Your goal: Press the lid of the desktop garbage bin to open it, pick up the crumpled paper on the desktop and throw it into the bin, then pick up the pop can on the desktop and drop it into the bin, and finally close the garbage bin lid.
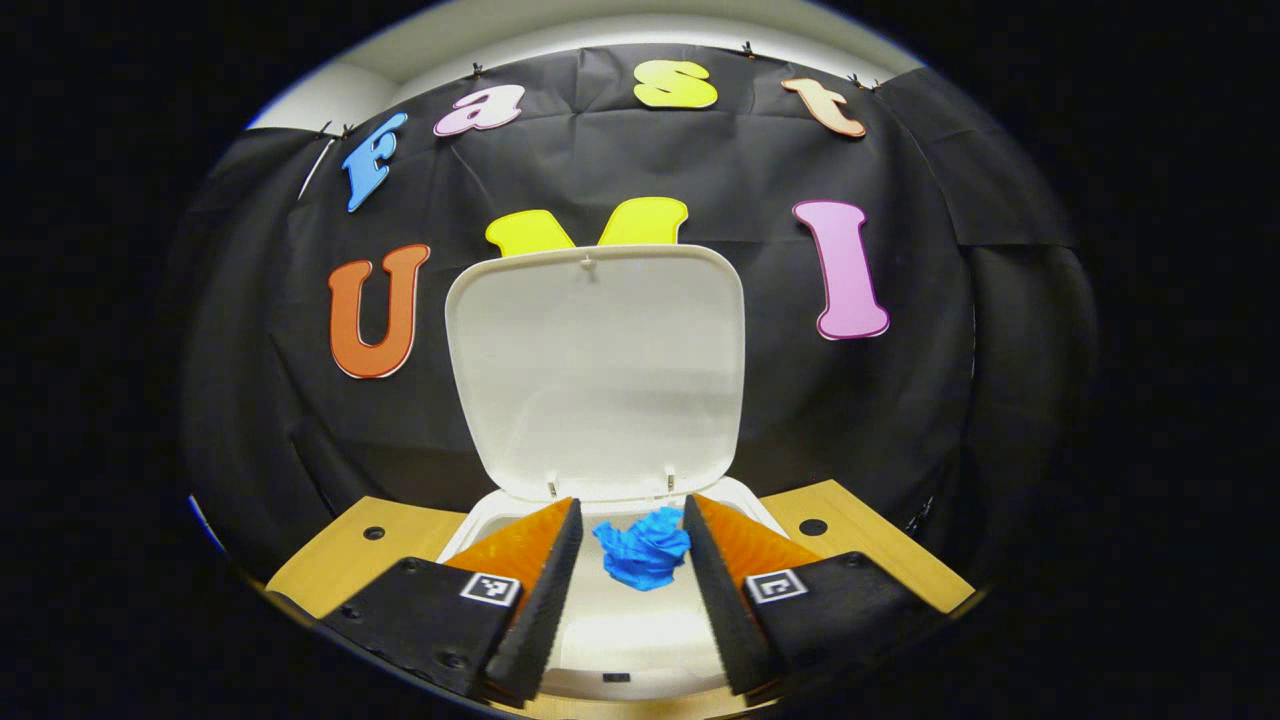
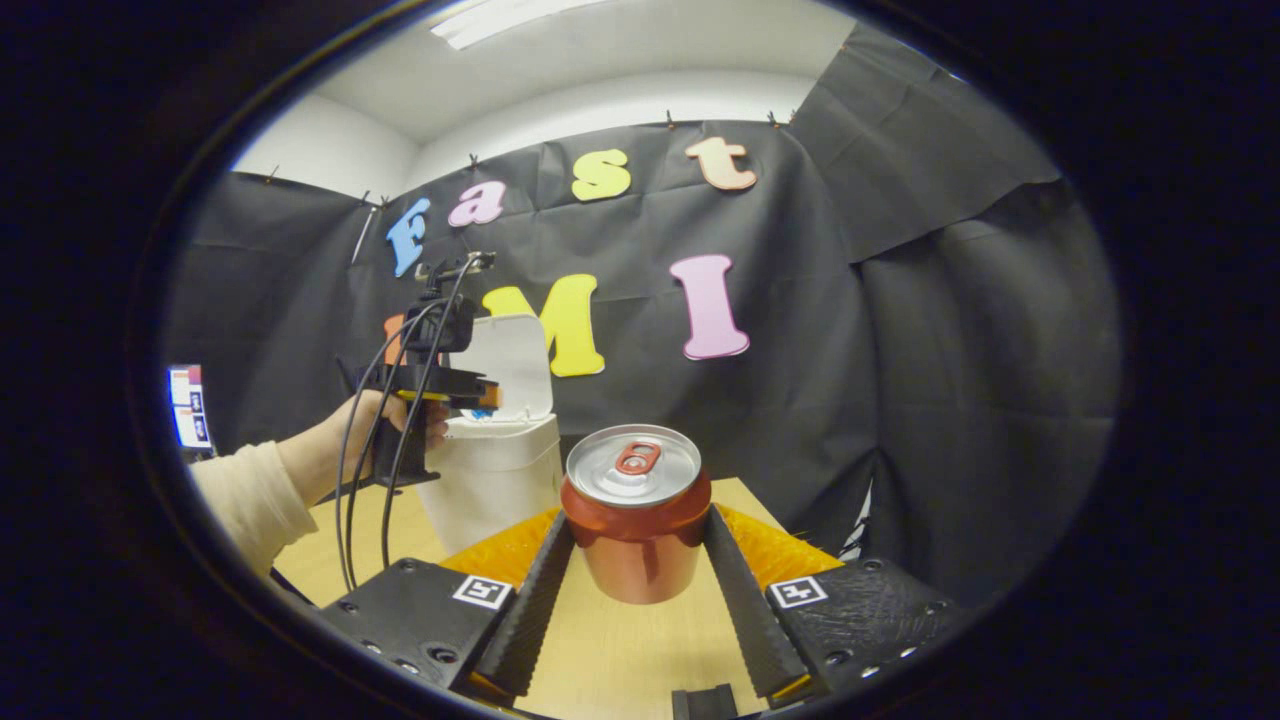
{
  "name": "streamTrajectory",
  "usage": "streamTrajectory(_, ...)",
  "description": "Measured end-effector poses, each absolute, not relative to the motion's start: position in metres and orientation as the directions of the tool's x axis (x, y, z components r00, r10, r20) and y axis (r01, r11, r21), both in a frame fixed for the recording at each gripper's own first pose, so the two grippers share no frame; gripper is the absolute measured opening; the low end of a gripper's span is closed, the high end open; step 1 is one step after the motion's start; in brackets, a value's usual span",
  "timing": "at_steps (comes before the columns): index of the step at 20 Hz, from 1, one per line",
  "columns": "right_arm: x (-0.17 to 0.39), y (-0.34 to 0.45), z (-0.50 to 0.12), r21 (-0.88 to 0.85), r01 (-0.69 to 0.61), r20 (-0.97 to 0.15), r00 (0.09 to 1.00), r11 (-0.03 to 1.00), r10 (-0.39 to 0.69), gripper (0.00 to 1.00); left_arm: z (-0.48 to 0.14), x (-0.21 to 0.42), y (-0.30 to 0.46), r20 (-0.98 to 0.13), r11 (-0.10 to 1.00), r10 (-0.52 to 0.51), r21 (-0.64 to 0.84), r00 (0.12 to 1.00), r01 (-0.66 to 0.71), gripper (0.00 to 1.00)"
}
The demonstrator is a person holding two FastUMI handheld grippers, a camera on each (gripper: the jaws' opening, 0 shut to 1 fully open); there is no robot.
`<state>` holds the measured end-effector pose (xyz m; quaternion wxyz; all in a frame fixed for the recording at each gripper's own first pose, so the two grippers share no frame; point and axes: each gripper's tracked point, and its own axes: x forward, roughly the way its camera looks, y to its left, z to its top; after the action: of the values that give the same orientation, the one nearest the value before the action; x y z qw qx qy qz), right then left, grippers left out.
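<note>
Status as I read it: bin lid (image 1: 595, 370) is up, standing roughly vertical at the back of the bin (image 1: 620, 640), so step one looks done. Your left gripper (image 1: 633, 560) hangs over the open mouth with its fingers spread. The blue crumpled paper (image 1: 645, 548) sits in the gap between them. The right finger edge looks close to it, the left one is apart, so you don't have a grip. I can't tell from this angle whether the paper is dropping or already lying inside the bin; either way, paper step is at or just past release.

Your right gripper (image 2: 636, 570) is spread wide around the pop can (image 2: 636, 525), one finger on each side. The can is upright on the desktop (image 2: 620, 650), pull-tab up. The fingers look near or just brushing its sides, not squeezing. So the can is bracketed but not picked up.

The right gripper view also shows your hand (image 2: 345, 440) holding the left gripper at the bin, which stands to the left of and behind the can.

Left to do: close on the can, carry it over, drop it, shut the lid.

Writing: no readable brand on the can or bin. Each gripper carries square coded markers, not text.
</note>
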<state>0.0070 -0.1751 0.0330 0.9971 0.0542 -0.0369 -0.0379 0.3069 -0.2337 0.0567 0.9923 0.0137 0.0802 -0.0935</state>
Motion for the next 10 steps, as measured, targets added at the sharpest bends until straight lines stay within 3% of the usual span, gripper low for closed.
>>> streamTrajectory(2, 0.009, -0.173, 0.035, 0.133, 0.082, 0.075, 0.993, 0.988, -0.093, 0.78, 0.057, 0.296, -0.234, -0.169, 0.978, -0.204, 0.004, 0.964, 0.207, 0.95)
streamTrajectory(10, 0.018, -0.134, 0.026, 0.114, 0.064, 0.056, 0.996, 0.991, -0.071, 0.79, 0.064, 0.221, -0.182, -0.120, 0.979, -0.190, 0.049, 0.974, 0.197, 0.98)
